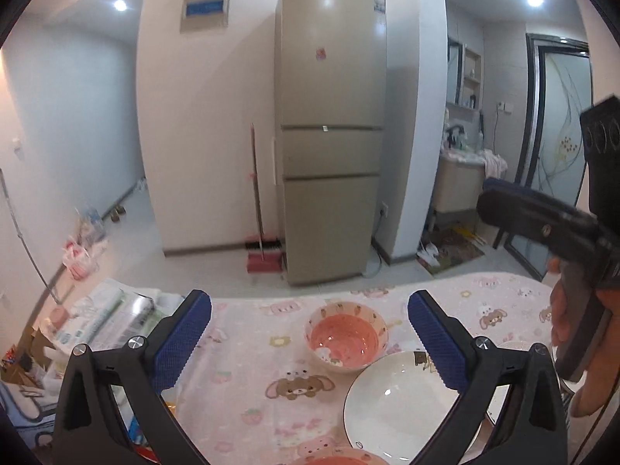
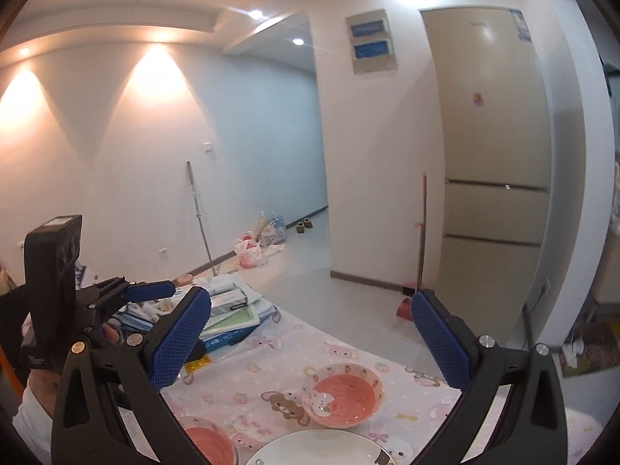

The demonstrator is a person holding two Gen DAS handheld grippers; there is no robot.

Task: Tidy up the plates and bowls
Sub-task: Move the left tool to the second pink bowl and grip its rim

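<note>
Left wrist view shows both grippers, left (image 1: 309, 333) and right (image 2: 311, 333), hovering with jaws spread and empty above the pink bowl (image 1: 346, 336) and white plate (image 1: 403, 403), apparently poised to pick.

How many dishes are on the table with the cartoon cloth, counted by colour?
Pink bowls: 2, the far pink bowl and the near pink bowl
White plates: 1, the white plate
Total: 3
A further rim at the right edge of the left wrist view is too hidden to count.
</note>
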